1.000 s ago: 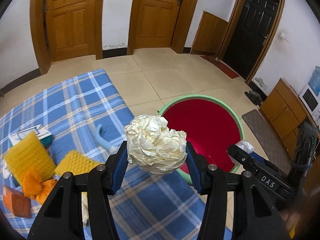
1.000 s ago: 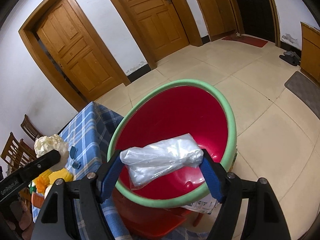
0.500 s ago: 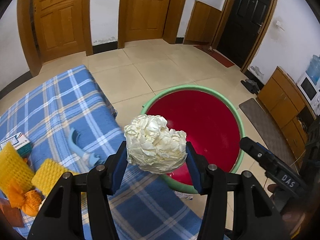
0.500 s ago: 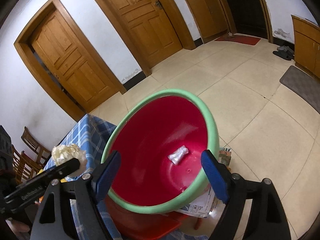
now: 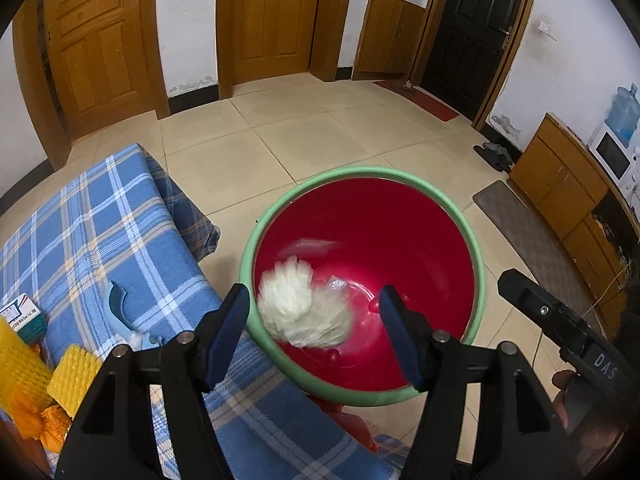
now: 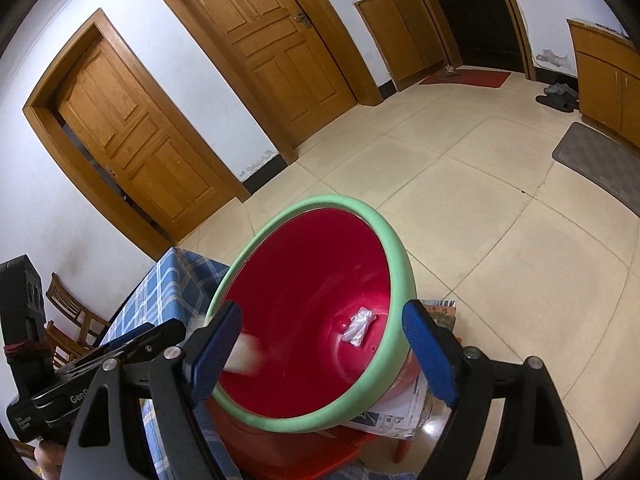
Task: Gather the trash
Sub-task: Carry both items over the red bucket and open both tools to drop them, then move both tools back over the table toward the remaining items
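Note:
A red basin with a green rim (image 5: 478, 264) stands below both grippers, beside the table. My left gripper (image 5: 314, 296) hovers over its near edge with its jaws opening. The crumpled white paper ball (image 5: 304, 312) is a blur just under the blue pads, free of them and falling into the basin. A clear crumpled plastic bag (image 5: 340, 284) lies on the basin floor. In the right wrist view my right gripper (image 6: 322, 312) stands open over the basin rim (image 6: 404, 268) with nothing between its fingers. The plastic bag (image 6: 360, 326) and the blurred paper ball (image 6: 244, 354) show inside the basin.
A table with a blue plaid cloth (image 5: 100, 232) lies left of the basin. On it are yellow foam nets (image 5: 72, 372), a light blue hook (image 5: 116, 304), a small box (image 5: 20, 316) and orange wrapping (image 5: 52, 420). The basin rests on a red stool (image 6: 300, 448) with papers (image 6: 400, 412).
The left gripper moved over the basin and spread its jaws, and the paper ball left the pads. The right gripper let go of the plastic bag, which now lies in the basin.

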`<state>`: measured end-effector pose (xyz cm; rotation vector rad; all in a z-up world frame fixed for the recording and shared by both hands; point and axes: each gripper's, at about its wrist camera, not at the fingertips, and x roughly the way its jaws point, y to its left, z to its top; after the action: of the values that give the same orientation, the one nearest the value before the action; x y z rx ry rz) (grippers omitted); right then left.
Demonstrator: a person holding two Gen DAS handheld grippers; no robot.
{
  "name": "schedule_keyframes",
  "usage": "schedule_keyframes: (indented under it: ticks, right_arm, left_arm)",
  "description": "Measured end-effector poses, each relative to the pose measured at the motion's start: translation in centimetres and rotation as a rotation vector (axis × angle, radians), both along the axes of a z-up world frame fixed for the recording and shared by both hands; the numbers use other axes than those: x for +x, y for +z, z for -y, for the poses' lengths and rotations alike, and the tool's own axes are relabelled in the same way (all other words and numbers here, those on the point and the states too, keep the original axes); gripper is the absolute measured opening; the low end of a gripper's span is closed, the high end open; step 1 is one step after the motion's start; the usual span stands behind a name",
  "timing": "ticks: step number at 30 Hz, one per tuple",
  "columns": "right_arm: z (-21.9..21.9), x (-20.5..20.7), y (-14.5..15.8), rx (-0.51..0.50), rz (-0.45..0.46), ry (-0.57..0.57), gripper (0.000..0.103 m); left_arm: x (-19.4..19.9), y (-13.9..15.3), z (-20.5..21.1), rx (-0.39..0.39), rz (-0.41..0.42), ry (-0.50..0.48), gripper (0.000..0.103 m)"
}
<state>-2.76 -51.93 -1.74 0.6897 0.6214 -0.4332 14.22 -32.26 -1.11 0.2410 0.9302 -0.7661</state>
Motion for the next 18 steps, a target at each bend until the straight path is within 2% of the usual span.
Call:
schedule_keyframes:
  ticks: [7,18]
  right_arm:
    - [-0.1,-0.1,0.4,0.003,0.008,0.006,0.084]
    - [-1.9,0.3,1.7,-0.011,0.010,0.061,0.084]
  left_arm:
    - [-0.5,0.5,-0.5,-0.006,0.003,0.017,0.070]
    - [-1.1,2.0,-4.5,-0.038,-0.016,0.103,0.070]
